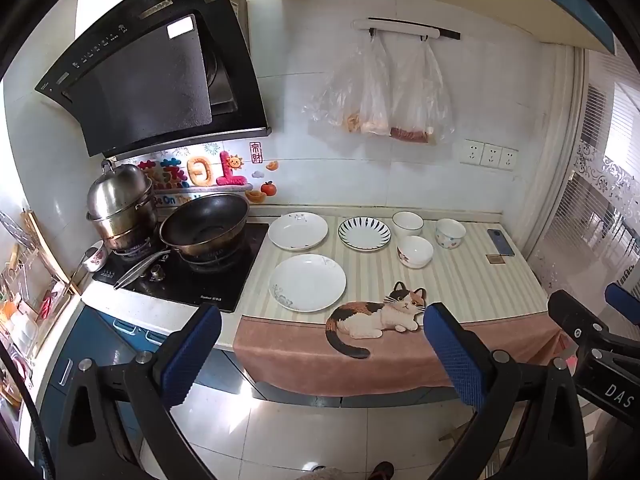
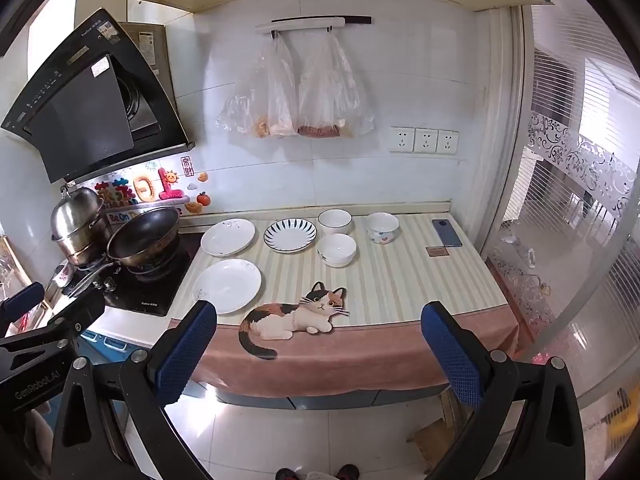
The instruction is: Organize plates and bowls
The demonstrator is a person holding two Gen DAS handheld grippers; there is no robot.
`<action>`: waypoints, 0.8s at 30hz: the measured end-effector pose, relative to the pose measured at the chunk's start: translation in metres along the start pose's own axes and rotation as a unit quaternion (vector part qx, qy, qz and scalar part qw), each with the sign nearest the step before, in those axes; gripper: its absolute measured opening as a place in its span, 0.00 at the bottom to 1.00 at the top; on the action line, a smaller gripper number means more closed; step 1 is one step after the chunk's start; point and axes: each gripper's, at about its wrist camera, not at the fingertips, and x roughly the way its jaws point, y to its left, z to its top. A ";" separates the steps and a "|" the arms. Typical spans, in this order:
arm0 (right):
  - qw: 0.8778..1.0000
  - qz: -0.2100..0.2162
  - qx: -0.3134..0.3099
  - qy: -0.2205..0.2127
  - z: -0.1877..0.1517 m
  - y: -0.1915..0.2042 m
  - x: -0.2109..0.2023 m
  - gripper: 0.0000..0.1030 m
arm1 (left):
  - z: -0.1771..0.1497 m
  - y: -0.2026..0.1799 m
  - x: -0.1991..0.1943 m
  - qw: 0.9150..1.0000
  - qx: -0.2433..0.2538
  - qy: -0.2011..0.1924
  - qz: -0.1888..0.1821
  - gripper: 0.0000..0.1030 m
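Note:
On a striped cat-print cloth (image 1: pixel 460 280) lie three plates: a near white plate (image 1: pixel 307 282) (image 2: pixel 227 286), a far white plate (image 1: pixel 298 230) (image 2: pixel 227 237) and a blue-striped plate (image 1: pixel 364 233) (image 2: pixel 290 235). Three bowls stand to their right: a white bowl at the back (image 1: pixel 407 222) (image 2: pixel 335 221), a white bowl in front of it (image 1: pixel 415 251) (image 2: pixel 337 249) and a patterned bowl (image 1: pixel 451 232) (image 2: pixel 382 227). My left gripper (image 1: pixel 322 330) and right gripper (image 2: pixel 319 328) are both open and empty, held back from the counter's front edge.
A black wok (image 1: pixel 205 224) and a steel steamer pot (image 1: pixel 120 204) sit on the stove at left under a range hood (image 1: pixel 160 64). A phone (image 1: pixel 500 242) and a small brown card (image 1: pixel 495 259) lie at the cloth's right. Plastic bags (image 1: pixel 384 92) hang on the wall.

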 end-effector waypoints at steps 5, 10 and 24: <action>1.000 0.000 0.000 -0.002 0.001 0.000 0.000 1.00 | 0.000 0.000 0.001 1.000 0.004 0.001 -0.001 1.00; 1.000 0.001 0.001 -0.001 -0.003 0.002 0.002 1.00 | -0.001 0.002 0.000 1.000 0.001 0.005 -0.002 1.00; 1.000 -0.003 -0.001 0.022 -0.004 -0.004 0.013 1.00 | -0.006 0.000 0.012 0.999 0.003 0.036 0.001 1.00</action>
